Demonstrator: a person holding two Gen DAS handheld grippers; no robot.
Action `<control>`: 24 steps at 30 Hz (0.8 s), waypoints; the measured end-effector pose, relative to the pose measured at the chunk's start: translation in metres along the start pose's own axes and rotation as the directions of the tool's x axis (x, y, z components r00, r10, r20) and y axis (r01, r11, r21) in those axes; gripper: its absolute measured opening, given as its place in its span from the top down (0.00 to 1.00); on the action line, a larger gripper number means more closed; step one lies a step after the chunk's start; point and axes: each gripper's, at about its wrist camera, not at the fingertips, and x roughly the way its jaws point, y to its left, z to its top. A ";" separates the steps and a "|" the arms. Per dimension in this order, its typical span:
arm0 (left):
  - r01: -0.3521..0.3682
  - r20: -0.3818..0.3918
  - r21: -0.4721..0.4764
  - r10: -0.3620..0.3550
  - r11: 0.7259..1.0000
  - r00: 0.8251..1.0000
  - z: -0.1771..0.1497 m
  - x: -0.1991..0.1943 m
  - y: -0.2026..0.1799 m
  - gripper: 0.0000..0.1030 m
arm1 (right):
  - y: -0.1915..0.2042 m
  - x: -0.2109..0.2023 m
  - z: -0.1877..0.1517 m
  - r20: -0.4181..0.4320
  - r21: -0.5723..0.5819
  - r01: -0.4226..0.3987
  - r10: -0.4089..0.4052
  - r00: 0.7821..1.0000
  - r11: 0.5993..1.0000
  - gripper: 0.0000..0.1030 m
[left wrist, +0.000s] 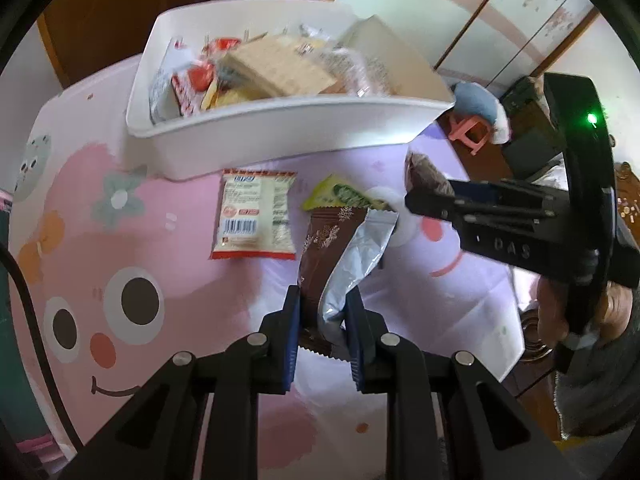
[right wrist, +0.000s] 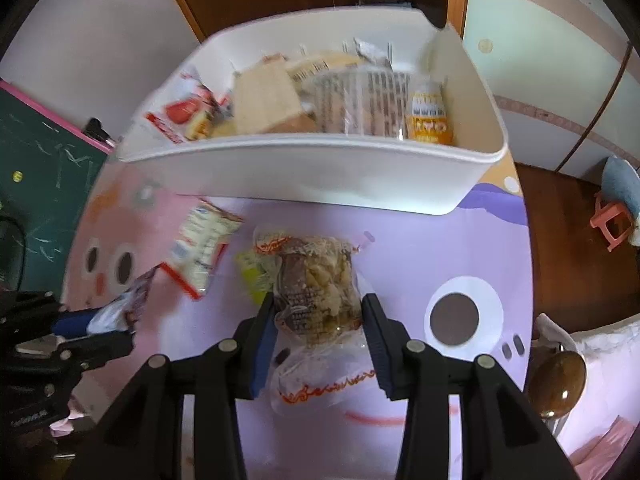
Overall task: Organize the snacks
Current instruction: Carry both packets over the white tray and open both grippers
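A white bin holding several snack packs stands at the back of the table. My left gripper is shut on a brown and silver snack packet, held above the table; it also shows in the right wrist view. My right gripper is shut on a clear bag of brown pastry, also seen in the left wrist view. A white and red packet and a yellow-green packet lie on the table before the bin.
The table has a pink and purple cartoon cover. A green chalkboard stands at the left. A pink stool and wooden floor lie beyond the table's right edge.
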 end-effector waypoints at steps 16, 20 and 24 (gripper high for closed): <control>-0.039 0.242 -0.011 0.041 0.999 0.970 0.092 -0.101 -0.030 0.82 | 0.030 -0.124 0.064 0.299 -0.010 -0.056 0.057 0.952 0.998 0.60; -0.091 0.292 -0.084 0.112 0.992 0.950 0.125 -0.117 -0.020 0.82 | 0.022 -0.138 0.093 0.337 0.027 -0.064 0.052 0.940 0.998 0.59; -0.087 0.317 -0.152 0.132 0.984 0.939 0.155 -0.125 -0.008 0.81 | 0.019 -0.143 0.119 0.362 0.040 -0.031 0.014 0.932 0.999 0.59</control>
